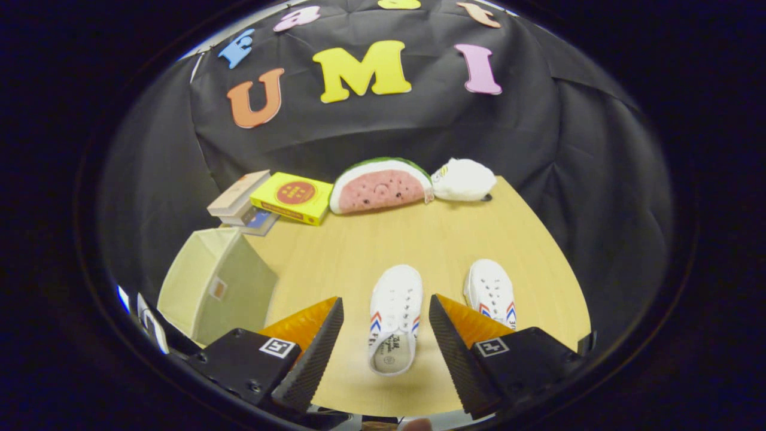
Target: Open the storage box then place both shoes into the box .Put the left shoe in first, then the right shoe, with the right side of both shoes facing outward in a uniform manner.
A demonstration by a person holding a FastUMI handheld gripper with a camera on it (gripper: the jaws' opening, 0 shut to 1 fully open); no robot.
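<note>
Fingers (386,335) spread wide, gripping nothing, with one white shoe (394,317) lying between them.

The fisheye camera rides on the tool (386,335), looking forward and down along its 2 spread fingers (317,347) from above the near edge of the worktop (359,251). It sits close over a white shoe (394,317) between the fingers and faces the booth's cloth wall (383,126) beyond.

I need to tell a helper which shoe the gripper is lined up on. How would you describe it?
On the wooden table, two white shoes lie side by side. It is the shoe between the open gripper's fingers; the other shoe lies beyond the right finger.
</note>
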